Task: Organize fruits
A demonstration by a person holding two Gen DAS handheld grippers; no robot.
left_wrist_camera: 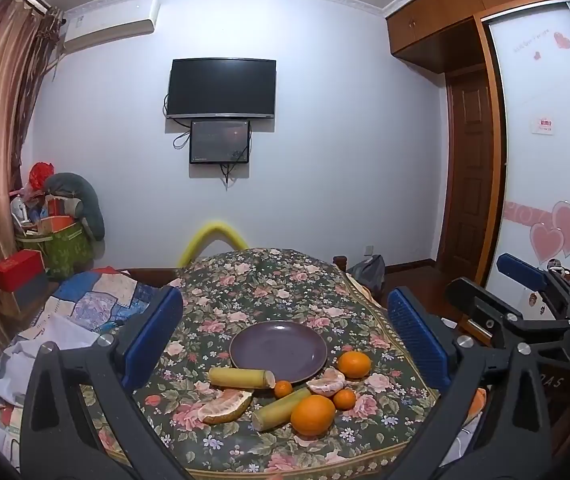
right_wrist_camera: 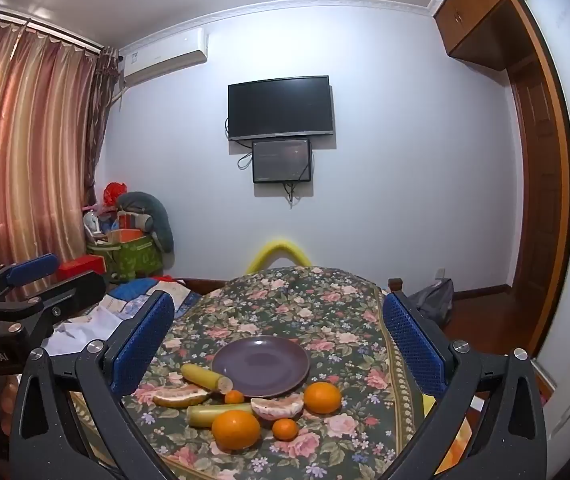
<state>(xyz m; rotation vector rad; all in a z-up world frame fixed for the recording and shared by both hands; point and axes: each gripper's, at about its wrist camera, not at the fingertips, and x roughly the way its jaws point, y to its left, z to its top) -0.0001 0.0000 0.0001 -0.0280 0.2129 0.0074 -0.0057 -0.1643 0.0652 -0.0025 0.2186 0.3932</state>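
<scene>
Both your left tongs (left_wrist_camera: pixel 285 336) and right tongs (right_wrist_camera: pixel 281 340) gape wide, empty. Fruit lies beside the empty plate (left_wrist_camera: pixel 278 351) on the worktop (left_wrist_camera: pixel 269 284); nudge an orange (left_wrist_camera: pixel 312 415) and it rolls away.

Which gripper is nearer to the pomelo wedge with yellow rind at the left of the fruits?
The left gripper, slightly, as far as these views show. The pomelo wedge lies just inside its left finger. From the right gripper the wedge sits further left. Both hang open, short of it.
</scene>
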